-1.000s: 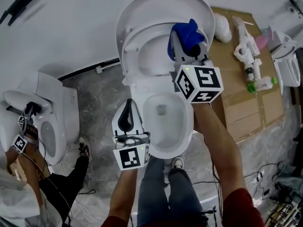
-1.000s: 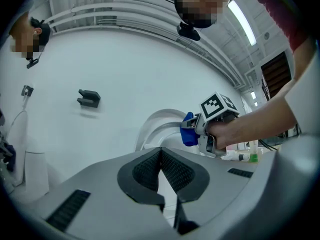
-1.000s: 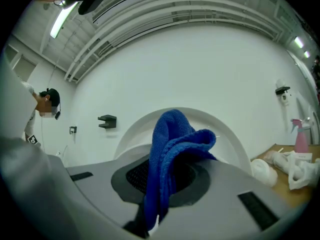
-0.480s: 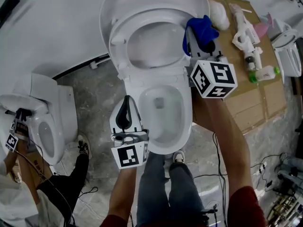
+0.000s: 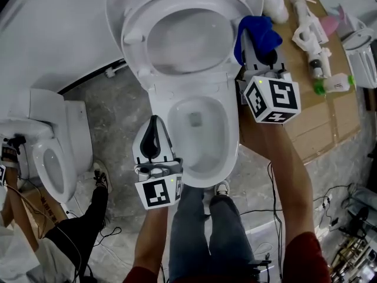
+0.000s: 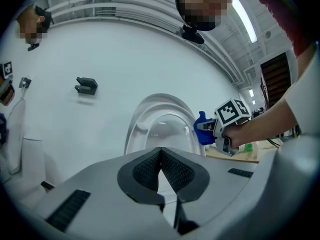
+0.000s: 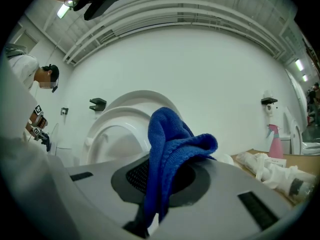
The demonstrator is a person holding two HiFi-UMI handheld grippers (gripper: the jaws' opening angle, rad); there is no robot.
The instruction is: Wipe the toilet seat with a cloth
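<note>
The right gripper is clamping its jaws on the blue cloth – a fold of it is bunching up between the pads and spilling over the top of them. The cloth is sitting just beside the right edge of the raised toilet seat, though whether it is touching the seat cannot be told. The left gripper is keeping its jaws fully together with nothing between them, and it is hanging over the left rim of the toilet bowl. The seat is standing upright against the lid, leaving the bowl open beneath it. The toilet is standing on a grey mottled floor against a white wall. To the right, flattened cardboard is lying on the floor – a white spray bottle and a bottle with a green cap are resting on it. To the left a second toilet is standing, with another person's shoe showing beside it.
</note>
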